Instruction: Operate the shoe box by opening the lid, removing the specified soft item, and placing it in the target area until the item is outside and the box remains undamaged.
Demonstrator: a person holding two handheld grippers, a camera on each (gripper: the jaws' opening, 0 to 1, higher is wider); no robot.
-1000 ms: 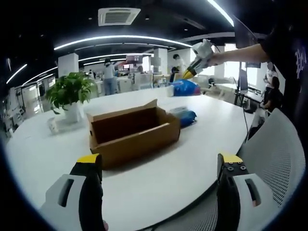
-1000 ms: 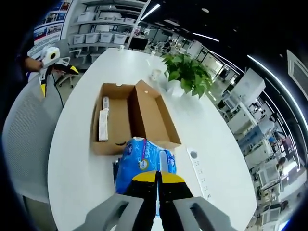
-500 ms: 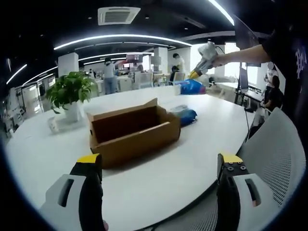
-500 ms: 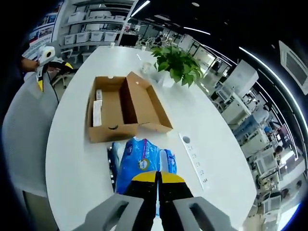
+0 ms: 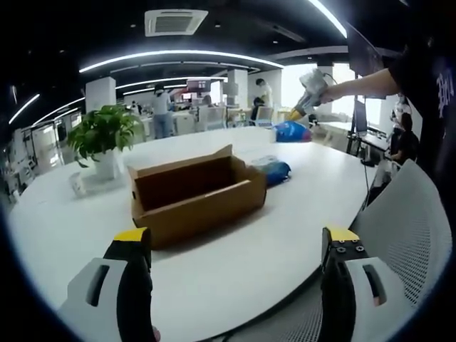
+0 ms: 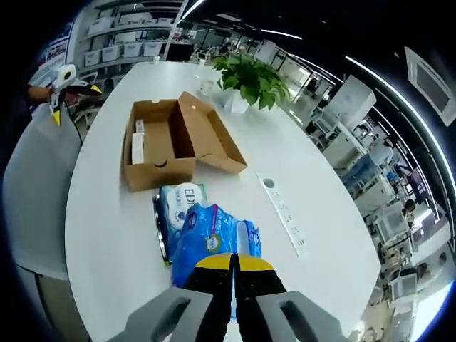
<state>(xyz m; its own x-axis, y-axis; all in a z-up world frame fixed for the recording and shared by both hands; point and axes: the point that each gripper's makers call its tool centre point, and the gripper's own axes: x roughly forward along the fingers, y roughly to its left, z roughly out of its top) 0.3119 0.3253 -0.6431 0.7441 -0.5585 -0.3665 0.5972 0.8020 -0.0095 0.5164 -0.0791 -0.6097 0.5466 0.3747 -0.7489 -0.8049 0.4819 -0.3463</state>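
Table [image 6: 114, 214] was white and rounded, in an open-plan office with a potted plant [image 6: 249, 75]. Shoe box [image 6: 167, 142] sat open. Right gripper [image 6: 235, 265] fingers clamped the blue soft pack [image 6: 214, 239], lifted above another pack [image 6: 174, 210]. Left gripper [image 5: 231, 246] fingers were spread, empty.

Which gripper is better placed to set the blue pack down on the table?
Right. The right gripper is shut on the blue pack, held above the white table beyond the open box. The left gripper is open, holding nothing.
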